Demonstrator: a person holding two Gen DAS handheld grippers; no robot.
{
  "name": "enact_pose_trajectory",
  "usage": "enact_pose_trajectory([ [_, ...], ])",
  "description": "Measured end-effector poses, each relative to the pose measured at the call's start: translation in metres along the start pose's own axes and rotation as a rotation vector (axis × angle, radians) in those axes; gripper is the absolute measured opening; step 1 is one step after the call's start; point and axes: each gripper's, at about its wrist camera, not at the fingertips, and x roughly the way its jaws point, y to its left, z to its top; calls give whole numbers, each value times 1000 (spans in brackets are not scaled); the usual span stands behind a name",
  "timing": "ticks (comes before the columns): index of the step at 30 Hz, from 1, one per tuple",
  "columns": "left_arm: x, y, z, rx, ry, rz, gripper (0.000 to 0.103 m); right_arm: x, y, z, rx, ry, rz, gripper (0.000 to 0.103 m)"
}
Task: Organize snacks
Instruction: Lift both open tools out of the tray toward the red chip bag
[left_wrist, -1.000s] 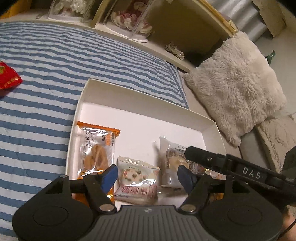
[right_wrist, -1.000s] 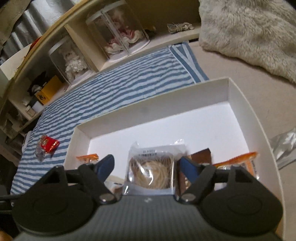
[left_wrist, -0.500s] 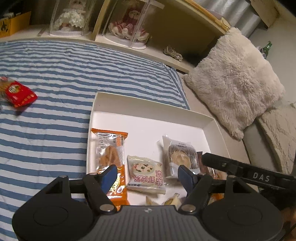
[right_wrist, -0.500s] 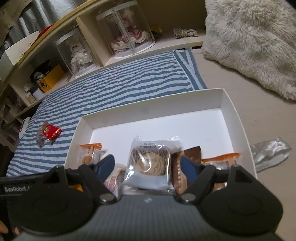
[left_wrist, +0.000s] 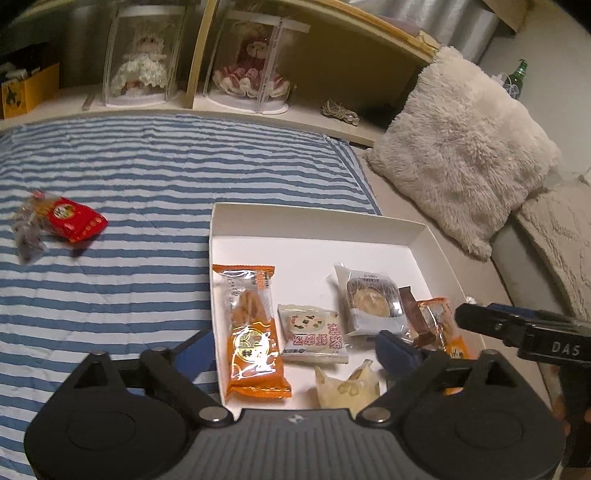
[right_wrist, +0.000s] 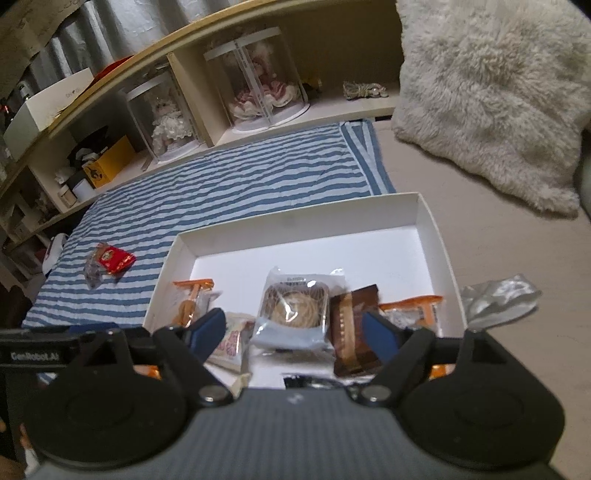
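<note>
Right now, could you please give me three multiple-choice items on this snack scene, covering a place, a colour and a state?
1. Where does the red packet lie?
A. in the white box
B. on the striped blanket
C. on the shelf

2. What colour is the long wrapper at the left edge of the white box?
A. orange
B. green
C. purple

3. What does the left gripper hold?
A. a snack
B. a bottle
C. nothing

Answers: 1 B, it lies on the striped blanket, left of the box. 2 A, the long wrapper is orange. 3 C, its jaws are opening with nothing gripped.

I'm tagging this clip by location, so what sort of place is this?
Probably a bedroom or living space at home: a striped blanket, a fluffy cushion, and dressed dolls in clear cases on a low shelf.
</note>
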Motion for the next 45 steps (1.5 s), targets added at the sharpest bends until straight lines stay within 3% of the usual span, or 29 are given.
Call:
enact_pose_trajectory([
  [6,-15,4,-4,39,-39,5,103,-20,7,-5,-34,-32,-36,102],
  [9,-19,7,-3,50,-15,9,103,-29,11,-7,-49,-36,-48,102],
  [22,-55,35,7,71,-88,29,103,-50,42,-4,-102,-55,-54,103],
  [45,-83,180,18,-74,-140,199,103,28,158,28,-137,-44,63,103],
])
